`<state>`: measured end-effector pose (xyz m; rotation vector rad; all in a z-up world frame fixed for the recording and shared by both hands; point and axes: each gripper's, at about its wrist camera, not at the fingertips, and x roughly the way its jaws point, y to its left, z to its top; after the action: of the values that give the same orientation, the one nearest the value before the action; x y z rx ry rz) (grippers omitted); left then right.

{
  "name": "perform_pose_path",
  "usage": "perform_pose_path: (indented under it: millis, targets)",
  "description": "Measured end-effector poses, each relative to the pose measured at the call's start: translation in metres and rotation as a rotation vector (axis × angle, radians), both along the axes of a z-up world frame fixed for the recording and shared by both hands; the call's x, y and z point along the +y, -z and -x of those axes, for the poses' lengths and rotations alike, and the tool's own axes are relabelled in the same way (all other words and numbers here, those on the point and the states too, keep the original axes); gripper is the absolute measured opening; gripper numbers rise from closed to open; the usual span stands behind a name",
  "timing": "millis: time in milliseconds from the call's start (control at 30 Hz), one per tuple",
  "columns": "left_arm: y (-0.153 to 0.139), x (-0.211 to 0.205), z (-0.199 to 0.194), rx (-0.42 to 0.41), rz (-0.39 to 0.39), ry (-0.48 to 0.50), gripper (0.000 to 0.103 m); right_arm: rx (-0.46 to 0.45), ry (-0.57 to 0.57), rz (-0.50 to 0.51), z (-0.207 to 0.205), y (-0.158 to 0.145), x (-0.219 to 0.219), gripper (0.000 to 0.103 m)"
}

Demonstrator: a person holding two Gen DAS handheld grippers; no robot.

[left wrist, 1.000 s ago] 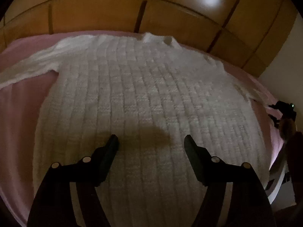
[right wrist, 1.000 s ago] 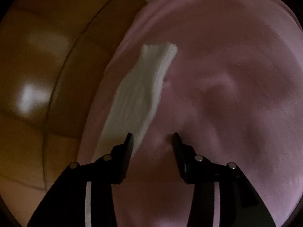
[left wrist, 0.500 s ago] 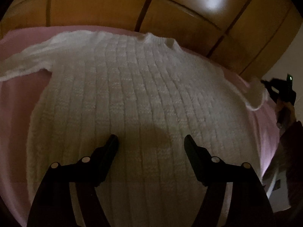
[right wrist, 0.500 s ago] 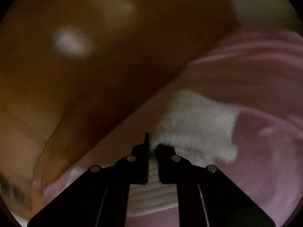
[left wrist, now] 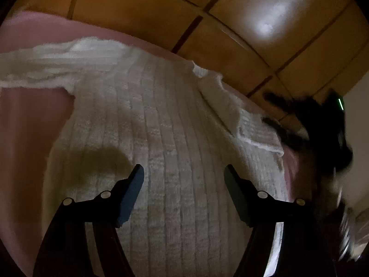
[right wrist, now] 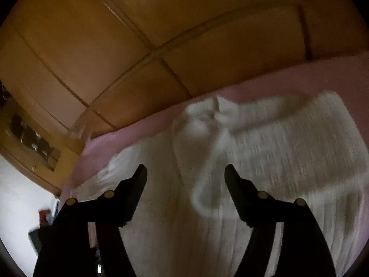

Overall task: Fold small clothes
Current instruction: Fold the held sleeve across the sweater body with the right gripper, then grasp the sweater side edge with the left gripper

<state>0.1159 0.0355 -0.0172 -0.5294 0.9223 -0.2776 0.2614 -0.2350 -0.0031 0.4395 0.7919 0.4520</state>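
White knit sweater (left wrist: 175, 138) lies flat on the pink bed (left wrist: 27, 138), right sleeve (left wrist: 249, 124) folded over. Left gripper (left wrist: 183, 175) hovers wide open; right gripper (right wrist: 185, 173) has just been opening, nothing between its fingers.

A pink bedsheet (left wrist: 30, 143) covers the surface, bare along its left side in the left wrist view and showing as a band along the far edge in the right wrist view. Behind it stands a wooden wardrobe (left wrist: 143, 7) of glossy orange-brown panels split by dark seams — a pale light reflection (left wrist: 269, 16) glares on one panel. A white wall (right wrist: 20, 196) fills the lower left of the right wrist view, with small dark items there too blurred to name.
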Motion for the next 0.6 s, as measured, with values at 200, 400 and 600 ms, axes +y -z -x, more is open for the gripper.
perform_pose_path:
  millis: [200, 400, 600]
  targets:
    - [0.004, -0.016, -0.029, 0.026, 0.027, 0.026, 0.071, 0.048, 0.122, -0.018, 0.087, 0.033, -0.039, 0.080]
    - [-0.011, -0.056, -0.046, 0.003, -0.085, 0.066, 0.072, 0.081, 0.128, -0.030, 0.121, 0.045, -0.065, 0.081]
    - [-0.019, -0.087, -0.056, -0.019, -0.203, 0.093, 0.080, 0.032, 0.110, 0.003, 0.134, 0.057, -0.060, 0.089]
